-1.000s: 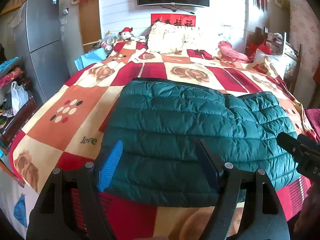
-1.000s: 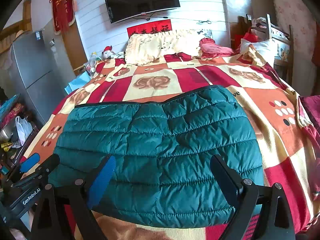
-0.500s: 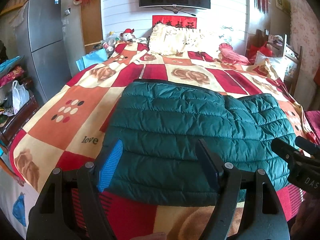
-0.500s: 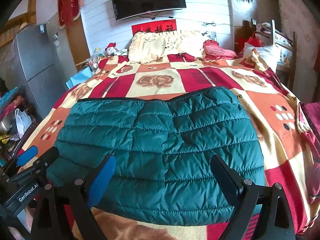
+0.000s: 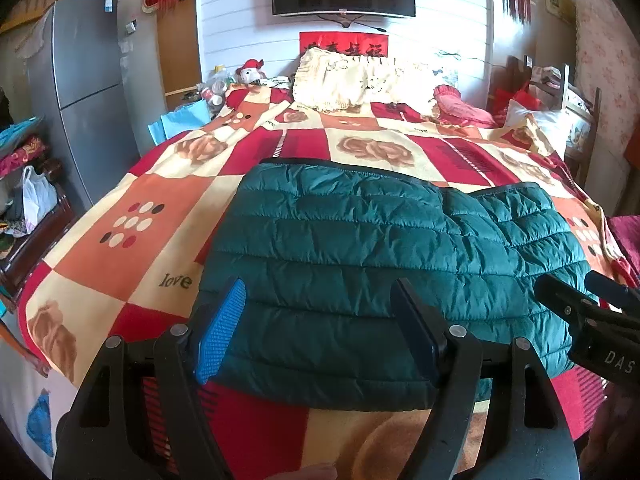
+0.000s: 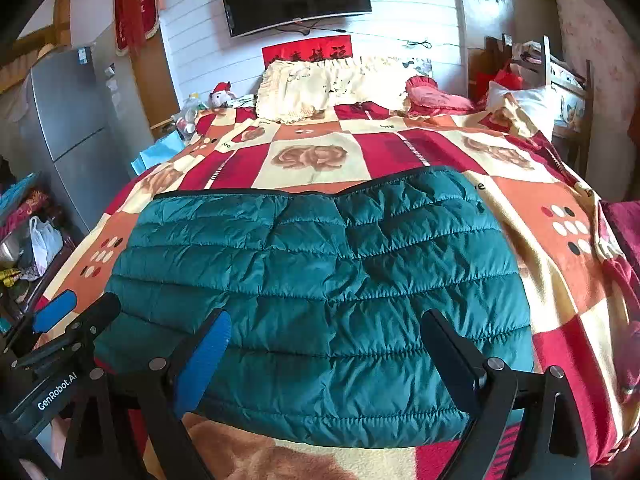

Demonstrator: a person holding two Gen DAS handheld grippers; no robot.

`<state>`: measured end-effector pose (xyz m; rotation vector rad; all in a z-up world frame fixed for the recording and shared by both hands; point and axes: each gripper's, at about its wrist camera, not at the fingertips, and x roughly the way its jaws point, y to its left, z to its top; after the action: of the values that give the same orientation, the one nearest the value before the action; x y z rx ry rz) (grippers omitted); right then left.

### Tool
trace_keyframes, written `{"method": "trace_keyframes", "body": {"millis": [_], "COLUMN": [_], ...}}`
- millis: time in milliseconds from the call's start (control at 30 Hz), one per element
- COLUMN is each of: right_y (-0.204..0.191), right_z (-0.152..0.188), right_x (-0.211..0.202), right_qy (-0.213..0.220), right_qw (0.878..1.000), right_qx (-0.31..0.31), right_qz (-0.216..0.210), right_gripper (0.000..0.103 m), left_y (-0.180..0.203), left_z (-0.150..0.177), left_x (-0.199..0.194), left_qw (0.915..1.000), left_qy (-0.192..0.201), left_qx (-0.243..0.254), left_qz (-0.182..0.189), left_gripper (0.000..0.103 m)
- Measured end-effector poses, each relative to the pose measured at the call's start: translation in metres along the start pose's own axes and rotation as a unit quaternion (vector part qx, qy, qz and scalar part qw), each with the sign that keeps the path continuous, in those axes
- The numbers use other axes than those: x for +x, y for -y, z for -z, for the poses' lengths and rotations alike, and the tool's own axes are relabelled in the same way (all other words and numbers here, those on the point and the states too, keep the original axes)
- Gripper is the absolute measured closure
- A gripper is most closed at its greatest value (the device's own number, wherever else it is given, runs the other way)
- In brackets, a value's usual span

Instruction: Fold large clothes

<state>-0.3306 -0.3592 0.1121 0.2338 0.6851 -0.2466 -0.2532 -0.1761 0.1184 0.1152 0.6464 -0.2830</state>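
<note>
Teal quilted jacket [image 5: 384, 276] lies folded flat on the bed [image 5: 132, 256], near its front edge. Left to right: left gripper [image 5: 320, 328] hangs just above the jacket's near-left part, jaws spread, nothing between them; right gripper [image 6: 326, 354] likewise over the near-right part, released, empty. Risks, imo: slick puffy fabric could slip from a shallow pinch, or only the top layer gets caught & the fold springs open. Near hem sits close to the bed edge, so a tug toward the person may drag it off.
</note>
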Motion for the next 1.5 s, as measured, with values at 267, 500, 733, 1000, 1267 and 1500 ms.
{"method": "trace_keyframes", "body": {"millis": [267, 500, 733, 1000, 1267, 1500], "right_y": [0.002, 0.003, 0.004, 0.004, 0.006, 0.005], "right_z": [0.001, 0.003, 0.003, 0.005, 0.004, 0.004], "right_x": [0.002, 0.005, 0.005, 0.01, 0.01, 0.01], "right_qy": [-0.004, -0.007, -0.008, -0.011, -0.011, -0.013], "right_qw": [1.0, 1.0, 1.0, 1.0, 1.0, 1.0], "right_qx": [0.003, 0.006, 0.005, 0.008, 0.008, 0.006], "right_qz": [-0.001, 0.0, -0.001, -0.002, -0.003, -0.002], "right_gripper": [0.009, 0.009, 0.009, 0.009, 0.009, 0.009], "left_y": [0.002, 0.002, 0.002, 0.003, 0.003, 0.005], "left_z": [0.002, 0.003, 0.003, 0.004, 0.004, 0.004], "left_x": [0.002, 0.003, 0.003, 0.004, 0.005, 0.005], "left_qw": [1.0, 1.0, 1.0, 1.0, 1.0, 1.0], "left_qy": [-0.002, -0.002, -0.002, -0.003, -0.004, -0.003], "left_qx": [0.001, 0.0, 0.001, 0.002, 0.003, 0.003], "left_qz": [0.006, 0.008, 0.008, 0.008, 0.009, 0.009], "left_gripper": [0.027, 0.027, 0.027, 0.027, 0.027, 0.027]}}
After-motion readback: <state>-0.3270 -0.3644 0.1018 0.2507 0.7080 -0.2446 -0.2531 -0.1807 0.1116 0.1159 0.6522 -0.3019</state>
